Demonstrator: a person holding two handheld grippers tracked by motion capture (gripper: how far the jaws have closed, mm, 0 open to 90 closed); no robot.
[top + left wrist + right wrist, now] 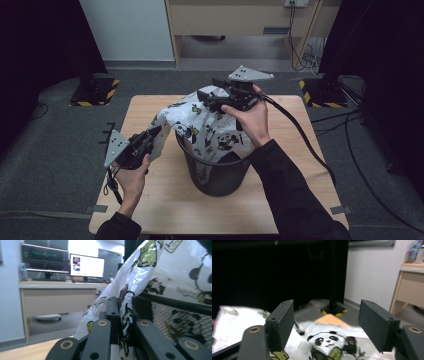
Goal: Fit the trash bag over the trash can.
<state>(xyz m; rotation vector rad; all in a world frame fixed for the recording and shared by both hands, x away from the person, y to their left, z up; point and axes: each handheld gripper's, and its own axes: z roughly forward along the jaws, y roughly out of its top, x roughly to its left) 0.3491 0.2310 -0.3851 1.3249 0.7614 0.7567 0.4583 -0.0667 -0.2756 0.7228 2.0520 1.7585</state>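
1. A black mesh bin stands near the middle of the wooden worktop, a little toward the person's side.
2. A white plastic bag printed with pandas is partly inside the bin and partly draped over its rim, with most of it bunched above the far-left part of the rim.
3. The left tool sits to the left of the bin, its jaws pinched together on the bag's left edge; in the left gripper view the bag runs down between the closed jaws, with the bin's rim just to their right.
4. The right tool is above the bin's far side, over the top of the bag. In the right gripper view its jaws stand wide apart with nothing between them, and the bag lies below.
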